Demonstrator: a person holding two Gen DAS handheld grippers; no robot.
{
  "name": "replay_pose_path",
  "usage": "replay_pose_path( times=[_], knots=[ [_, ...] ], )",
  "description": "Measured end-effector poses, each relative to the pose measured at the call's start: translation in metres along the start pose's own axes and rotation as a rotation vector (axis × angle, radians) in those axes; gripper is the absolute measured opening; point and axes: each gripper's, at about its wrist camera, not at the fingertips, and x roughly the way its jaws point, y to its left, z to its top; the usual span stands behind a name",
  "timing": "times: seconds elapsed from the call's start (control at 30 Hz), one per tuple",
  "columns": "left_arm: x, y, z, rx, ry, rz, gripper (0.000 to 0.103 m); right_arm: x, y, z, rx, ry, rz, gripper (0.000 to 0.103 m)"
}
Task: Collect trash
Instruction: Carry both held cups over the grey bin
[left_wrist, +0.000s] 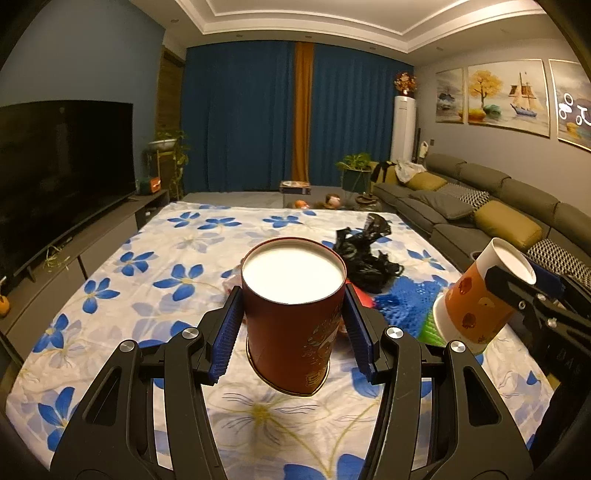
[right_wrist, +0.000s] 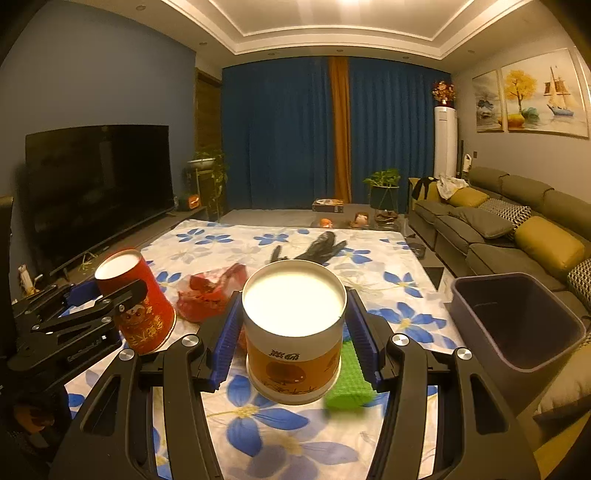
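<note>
The left tongs (left_wrist: 293, 321) are built of matte black plastic arms with elongated cut-out slots, joined by round silver pivot screws. Each finger is faced with a ribbed blue pad (left_wrist: 226, 334). The right tongs (right_wrist: 294, 325) are made alike: black slotted arms, silver screw heads, ribbed blue pads (right_wrist: 364, 338). Small white lettering is printed along one black arm, too small to read.

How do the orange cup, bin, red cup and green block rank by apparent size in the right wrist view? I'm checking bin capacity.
1. Orange cup, magnified by nearness
2. Bin, probably truly largest
3. Red cup
4. Green block, partly hidden
</note>
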Motion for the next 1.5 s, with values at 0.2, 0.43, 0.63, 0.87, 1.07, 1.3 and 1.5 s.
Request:
replay_pose_path(
  times=[0.2,0.43,0.63,0.87,1.07,1.3,1.5],
  knots=[
    [0.005,-0.017,0.003,0.017,0.004,-0.026,0.052,-0.006,-0.021,0.003,0.007,-0.016,-0.037,0.055],
    [0.012,-0.043,0.007,0.04,0.001,-0.07,0.052,-0.008,-0.04,0.005,0.012,-0.026,-0.079,0.055],
    [0.019,-0.069,0.011,0.063,-0.002,-0.117,0.052,-0.011,-0.062,0.007,0.025,-0.034,-0.124,0.055],
    [0.028,-0.109,0.026,0.091,-0.018,-0.19,0.052,-0.015,-0.098,0.011,0.044,-0.051,-0.207,0.055],
    [0.04,-0.151,0.042,0.121,-0.045,-0.26,0.052,-0.018,-0.139,0.015,0.072,-0.067,-0.3,0.055],
    [0.055,-0.206,0.052,0.164,-0.067,-0.344,0.052,-0.016,-0.187,0.017,0.107,-0.072,-0.398,0.055],
    [0.07,-0.25,0.055,0.179,-0.056,-0.411,0.052,-0.017,-0.221,0.011,0.142,-0.069,-0.462,0.055]
  ],
)
